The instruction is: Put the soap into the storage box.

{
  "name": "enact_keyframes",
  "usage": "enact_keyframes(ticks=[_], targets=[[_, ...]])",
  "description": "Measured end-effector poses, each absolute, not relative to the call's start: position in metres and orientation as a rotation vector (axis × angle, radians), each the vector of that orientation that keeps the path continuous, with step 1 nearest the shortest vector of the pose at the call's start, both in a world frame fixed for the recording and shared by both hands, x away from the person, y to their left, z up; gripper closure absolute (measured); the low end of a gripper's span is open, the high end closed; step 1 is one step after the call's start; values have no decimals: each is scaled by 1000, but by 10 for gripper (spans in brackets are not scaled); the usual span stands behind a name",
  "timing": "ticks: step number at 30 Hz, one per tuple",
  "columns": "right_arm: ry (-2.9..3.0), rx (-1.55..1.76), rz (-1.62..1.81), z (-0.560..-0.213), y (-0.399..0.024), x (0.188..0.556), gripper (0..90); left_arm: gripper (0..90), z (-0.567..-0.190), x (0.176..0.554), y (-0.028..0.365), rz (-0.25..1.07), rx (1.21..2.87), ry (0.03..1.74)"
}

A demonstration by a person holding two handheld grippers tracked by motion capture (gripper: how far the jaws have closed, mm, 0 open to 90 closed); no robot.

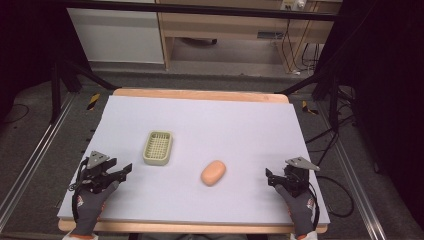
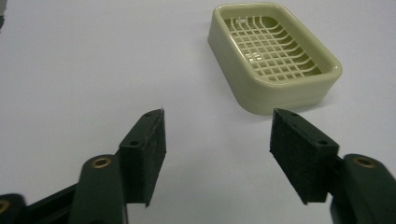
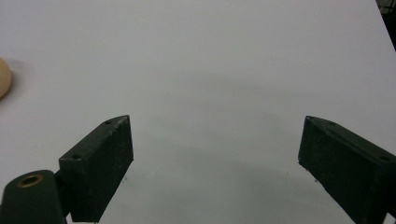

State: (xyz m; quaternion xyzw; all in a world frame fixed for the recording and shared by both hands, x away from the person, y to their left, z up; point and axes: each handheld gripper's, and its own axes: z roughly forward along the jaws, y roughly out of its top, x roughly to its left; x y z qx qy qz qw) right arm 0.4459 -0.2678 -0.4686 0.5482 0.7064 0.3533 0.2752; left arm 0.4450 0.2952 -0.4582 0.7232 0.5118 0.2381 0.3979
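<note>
At the left edge of the tabletop (image 1: 200,120), the left hand-held gripper (image 1: 122,171) rests low with its jaws spread wide and nothing between them. In the left gripper view the same hand-held gripper (image 2: 217,144) looks toward the tray (image 2: 273,56), which lies just ahead and a little to the right of the gap.

The tray (image 1: 158,147) is a pale green soap dish with a grid floor, lying flat and empty, left of centre. It looks like hard, light plastic: stiff enough to pinch across its short walls, but likely to skate on the smooth sheet if nudged.

Near it, toward the right, lies the soap (image 1: 213,173), an orange-tan oval bar, apart from the tray. It probably is firm, fairly light and smooth, so it may slip out of flat pads; a grip across its narrow middle seems safest. Its edge shows at the left border of the right gripper view (image 3: 3,77).

At the right edge, the right hand-held gripper (image 1: 272,179) is also wide open and empty, its pads (image 3: 100,163) over bare sheet.

Nothing stands between either hand-held gripper and the two things.
</note>
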Motion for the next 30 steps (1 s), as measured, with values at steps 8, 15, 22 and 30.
enact_keyframes(ticks=[8,15,22,30], targets=[[1901,1475,936,-469,-267,445,98,408,-456,443,289,583,1851,1258],[1915,1473,930,-469,-264,446,94,437,-450,441,284,582,1852,1219],[1917,1476,928,-469,-265,445,86,401,-445,439,270,576,1863,1195],[1915,1483,927,-469,-264,446,85,355,-440,439,254,553,1873,1171]])
